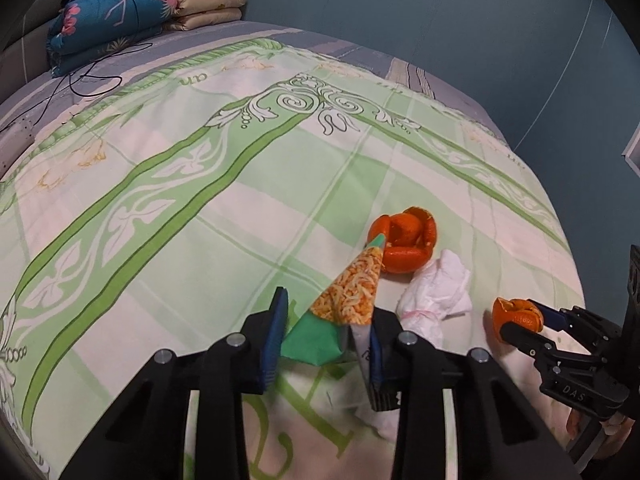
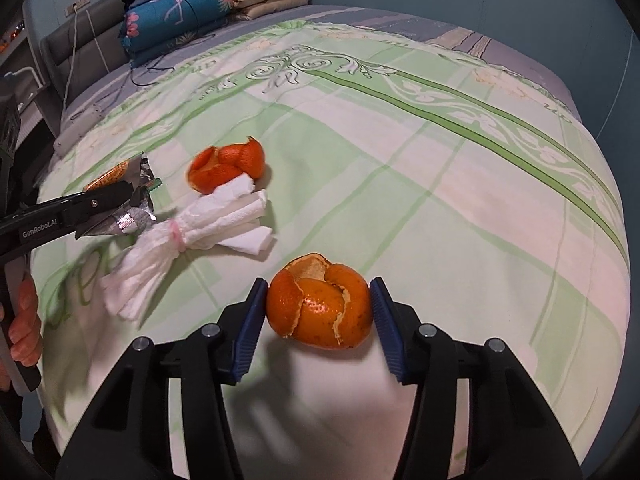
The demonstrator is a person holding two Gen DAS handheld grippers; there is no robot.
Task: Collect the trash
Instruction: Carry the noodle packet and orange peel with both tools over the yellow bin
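Note:
On the green patterned bedspread (image 1: 200, 184) lie pieces of trash. My left gripper (image 1: 324, 336) is open around a green and orange snack wrapper (image 1: 352, 296), which touches its right finger; it also shows in the right wrist view (image 2: 120, 196). Beyond the wrapper lies an orange peel (image 1: 404, 240) (image 2: 226, 168) and a crumpled white tissue tied with pink (image 1: 432, 300) (image 2: 188, 232). My right gripper (image 2: 320, 312) is open around a second orange peel (image 2: 320, 304) (image 1: 516, 316), its pads close to both sides.
Folded blankets (image 1: 120, 8) (image 2: 192, 12) are stacked at the bed's far end, with a black cable (image 1: 92, 76) beside them. A blue wall (image 1: 440, 12) runs behind the bed. A grey headboard (image 2: 72, 44) stands at the left.

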